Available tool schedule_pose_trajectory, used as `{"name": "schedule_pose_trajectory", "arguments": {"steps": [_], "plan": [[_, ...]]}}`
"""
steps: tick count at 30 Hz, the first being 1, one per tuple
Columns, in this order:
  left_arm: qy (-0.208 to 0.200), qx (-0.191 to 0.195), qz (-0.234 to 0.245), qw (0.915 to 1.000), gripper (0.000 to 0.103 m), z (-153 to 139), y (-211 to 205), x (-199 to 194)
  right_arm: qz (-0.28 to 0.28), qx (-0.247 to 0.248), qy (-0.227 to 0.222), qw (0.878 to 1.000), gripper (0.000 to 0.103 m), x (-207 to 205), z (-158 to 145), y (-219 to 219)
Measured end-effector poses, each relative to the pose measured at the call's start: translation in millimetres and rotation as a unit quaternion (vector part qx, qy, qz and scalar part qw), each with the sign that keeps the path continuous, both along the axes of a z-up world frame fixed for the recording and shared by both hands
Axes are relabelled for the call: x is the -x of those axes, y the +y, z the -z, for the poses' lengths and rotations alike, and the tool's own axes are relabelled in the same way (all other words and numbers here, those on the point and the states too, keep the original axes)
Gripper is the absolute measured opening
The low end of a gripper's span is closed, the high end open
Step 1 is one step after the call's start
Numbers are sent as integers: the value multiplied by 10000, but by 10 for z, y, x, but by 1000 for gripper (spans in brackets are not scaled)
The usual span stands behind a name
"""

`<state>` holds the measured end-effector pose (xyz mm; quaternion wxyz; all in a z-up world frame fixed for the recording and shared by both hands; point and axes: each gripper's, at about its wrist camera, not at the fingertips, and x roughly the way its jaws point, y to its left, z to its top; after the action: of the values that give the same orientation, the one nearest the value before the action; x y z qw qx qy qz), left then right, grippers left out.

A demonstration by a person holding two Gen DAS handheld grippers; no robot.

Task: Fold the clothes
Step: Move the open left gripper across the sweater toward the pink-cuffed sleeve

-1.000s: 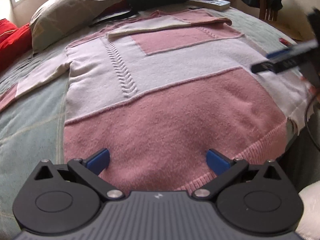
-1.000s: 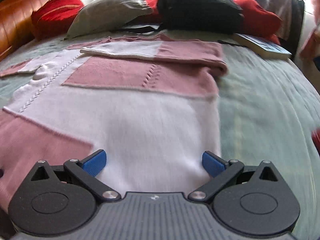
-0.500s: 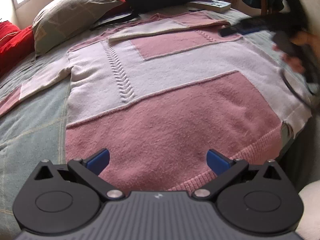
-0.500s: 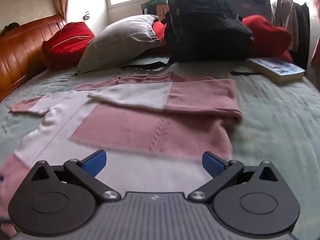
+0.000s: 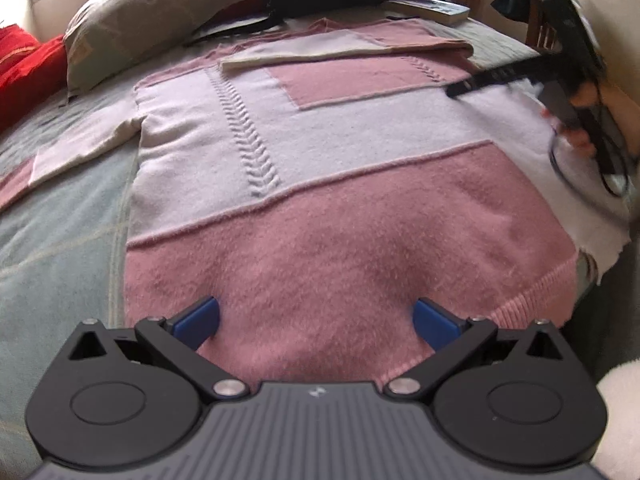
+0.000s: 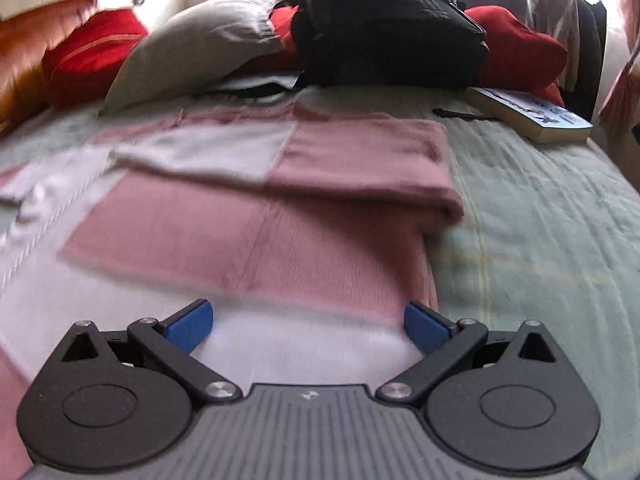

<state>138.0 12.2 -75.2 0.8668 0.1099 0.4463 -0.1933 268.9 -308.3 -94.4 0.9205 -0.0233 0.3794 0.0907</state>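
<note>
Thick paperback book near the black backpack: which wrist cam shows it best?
Right wrist. The thick paperback book shows cover and page edge, unobstructed on the bedspread. Left wrist shows it only as a small sliver at the top.

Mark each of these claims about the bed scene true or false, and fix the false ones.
1. One sleeve of the sweater is already folded across its chest. True: the folded sleeve lies over the upper body.
2. The left hand-held gripper is shut on the hem. False: its jaws stand wide apart over the pink lower panel and grip nothing.
3. A book lies on the bedspread beside the sweater, not on it. True.
4. The black backpack sits on top of the sweater. False: it stands beyond the collar, among the pillows.
5. The right hand-held gripper is open. True.
6. The other sleeve is folded in too. False: it lies stretched out sideways on the bedspread.
</note>
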Motion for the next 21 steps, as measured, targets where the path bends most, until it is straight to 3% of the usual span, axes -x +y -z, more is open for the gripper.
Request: {"name": "schedule_pose_trajectory", "arguments": {"steps": [5,8,11,15,21], "plan": [[32,89,56,9999,102,-133,85,29,176,25,87,9998,103,474,-45,140],[-370,103,30,9993,102,-330,97,-146,431,-5,73,9990,103,717,-98,260],[-624,414,74,9972,102,-443,95,-485,606,-333,79,9976,103,960,-114,354],[-438,820,-14,9957,102,-309,102,-1062,493,-507,141,9974,103,1183,-99,415],[-166,629,-767,9949,102,62,379,-1454,402,-514,245,9976,103,1322,-42,400]]}}
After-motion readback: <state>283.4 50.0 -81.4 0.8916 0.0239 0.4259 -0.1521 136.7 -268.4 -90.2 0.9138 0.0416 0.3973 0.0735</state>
